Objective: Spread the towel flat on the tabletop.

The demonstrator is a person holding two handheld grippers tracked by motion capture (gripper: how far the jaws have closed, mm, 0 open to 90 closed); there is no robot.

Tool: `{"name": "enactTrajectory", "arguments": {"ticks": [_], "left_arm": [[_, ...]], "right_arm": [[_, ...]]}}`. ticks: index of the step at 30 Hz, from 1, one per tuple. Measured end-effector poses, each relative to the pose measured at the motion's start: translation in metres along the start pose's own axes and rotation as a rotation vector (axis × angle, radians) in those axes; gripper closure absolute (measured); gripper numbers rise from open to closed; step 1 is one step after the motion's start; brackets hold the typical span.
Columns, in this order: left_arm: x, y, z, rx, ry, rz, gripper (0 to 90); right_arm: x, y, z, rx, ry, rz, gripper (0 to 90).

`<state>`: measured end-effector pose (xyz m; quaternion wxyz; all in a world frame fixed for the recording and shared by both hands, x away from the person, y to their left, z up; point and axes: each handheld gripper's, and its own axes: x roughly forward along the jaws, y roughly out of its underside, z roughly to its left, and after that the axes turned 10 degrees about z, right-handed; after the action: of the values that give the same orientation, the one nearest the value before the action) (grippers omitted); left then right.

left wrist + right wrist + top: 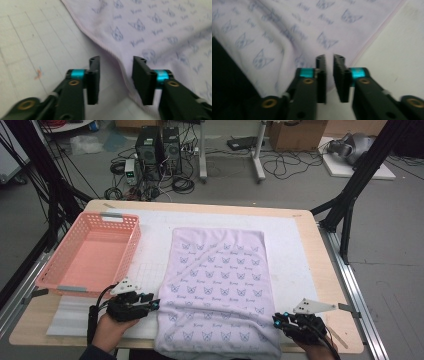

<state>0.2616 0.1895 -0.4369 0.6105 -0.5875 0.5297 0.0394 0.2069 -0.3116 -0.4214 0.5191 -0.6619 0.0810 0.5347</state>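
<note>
The cloth (216, 290) — its near edge cut off below.

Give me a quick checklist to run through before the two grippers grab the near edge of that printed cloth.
1. Left gripper open with a gap for the hem: ok; the jaws stand well apart.
2. Cloth edge between the left jaws: ok; the hem runs into the gap, not pinched.
3. Right gripper open enough: cannot tell; the gap is narrow and nothing shows clamped in it.
4. Right gripper at the hem: ok; it sits at the cloth's near right corner by the edge.
5. Cloth lying flat: not ok; it is rumpled near the right gripper and hangs over the table's near edge.
6. Pink basket clear of the cloth: ok; it stands apart on the left.
</note>
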Motion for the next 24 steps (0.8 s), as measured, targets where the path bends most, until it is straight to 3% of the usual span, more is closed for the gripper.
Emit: {"name": "enactTrajectory", "arguments": {"ticks": [2,8,15,18,22,24], "left_arm": [[0.004,-0.007,0.004,-0.015,-0.003,-0.014,45.8],[0.022,-0.041,0.019,-0.037,-0.012,-0.076,43.0],[0.053,-0.085,0.037,-0.049,-0.086,-0.094,43.1],[0.064,-0.103,0.046,-0.043,-0.128,-0.092,44.9],[0.080,-0.124,0.063,-0.089,-0.166,-0.072,45.3],[0.091,-0.135,0.070,-0.086,-0.195,-0.038,45.8]], "right_arm": [[0.002,-0.005,-0.007,0.014,0.014,-0.019,69.1],[0.018,-0.030,-0.038,0.045,0.079,-0.072,60.8],[0.050,-0.072,-0.077,0.080,0.110,-0.109,60.1],[0.057,-0.080,-0.082,0.071,0.110,-0.111,60.0],[0.058,-0.079,-0.084,0.067,0.100,-0.113,59.1],[0.056,-0.076,-0.085,0.077,0.098,-0.122,58.8]]}}
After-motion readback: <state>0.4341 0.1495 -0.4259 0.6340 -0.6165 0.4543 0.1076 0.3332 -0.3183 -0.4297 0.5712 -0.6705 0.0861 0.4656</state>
